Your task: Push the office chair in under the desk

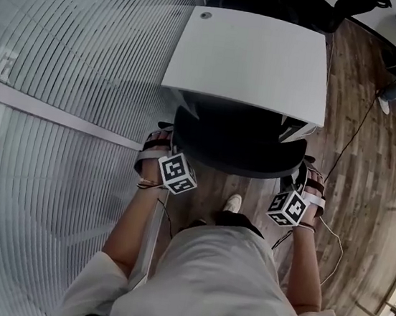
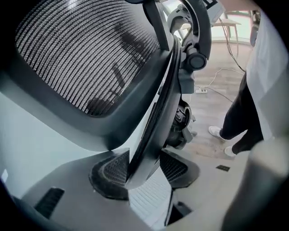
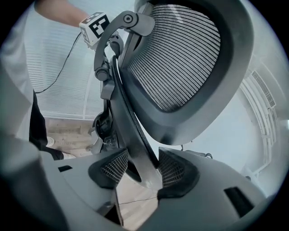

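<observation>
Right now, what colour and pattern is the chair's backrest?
Dark grey mesh, black frame; the backrest shows best in the right gripper view.

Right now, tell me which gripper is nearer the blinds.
Left. The left gripper grips the chair back at its edge beside the blinds; the right gripper grips the opposite edge, away from them.

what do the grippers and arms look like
The left gripper and right gripper are grey, each with a white marker cube and dark textured pads. A thin cable trails from each. The sleeves are short and pale.
</observation>
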`<action>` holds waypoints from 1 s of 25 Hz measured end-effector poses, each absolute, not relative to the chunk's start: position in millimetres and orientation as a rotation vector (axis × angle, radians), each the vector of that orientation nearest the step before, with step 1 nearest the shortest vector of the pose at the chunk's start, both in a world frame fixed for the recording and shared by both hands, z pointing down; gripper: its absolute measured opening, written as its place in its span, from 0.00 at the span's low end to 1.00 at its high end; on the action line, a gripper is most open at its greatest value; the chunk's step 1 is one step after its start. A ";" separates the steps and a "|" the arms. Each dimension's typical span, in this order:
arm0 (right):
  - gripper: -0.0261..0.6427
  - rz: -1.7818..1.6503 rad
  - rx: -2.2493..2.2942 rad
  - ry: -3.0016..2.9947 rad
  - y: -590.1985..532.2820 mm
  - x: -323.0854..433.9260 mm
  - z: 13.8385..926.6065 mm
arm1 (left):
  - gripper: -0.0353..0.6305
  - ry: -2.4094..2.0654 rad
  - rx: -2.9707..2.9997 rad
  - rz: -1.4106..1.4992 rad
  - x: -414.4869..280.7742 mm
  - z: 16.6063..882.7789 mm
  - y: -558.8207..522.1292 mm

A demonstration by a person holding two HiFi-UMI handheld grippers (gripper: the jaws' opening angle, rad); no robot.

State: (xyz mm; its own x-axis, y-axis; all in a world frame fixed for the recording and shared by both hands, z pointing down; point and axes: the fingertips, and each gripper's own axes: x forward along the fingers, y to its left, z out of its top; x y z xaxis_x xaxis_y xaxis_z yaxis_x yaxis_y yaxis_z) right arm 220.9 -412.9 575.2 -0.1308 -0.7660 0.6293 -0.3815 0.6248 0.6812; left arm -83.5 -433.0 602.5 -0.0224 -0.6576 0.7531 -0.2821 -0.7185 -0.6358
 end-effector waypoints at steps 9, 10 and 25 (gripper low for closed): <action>0.38 -0.447 0.927 -1.746 -449.8 223.6 576.6 | 0.38 1.003 -1.951 -1.814 -81.9 607.9 -469.7; 0.38 -0.446 0.928 -1.742 -452.7 223.3 576.9 | 0.38 1.002 -1.951 -1.810 -82.1 608.1 -472.8; 0.38 -0.415 0.959 -1.726 -499.6 214.2 566.8 | 0.38 0.937 -1.961 -1.796 -90.5 597.5 -525.6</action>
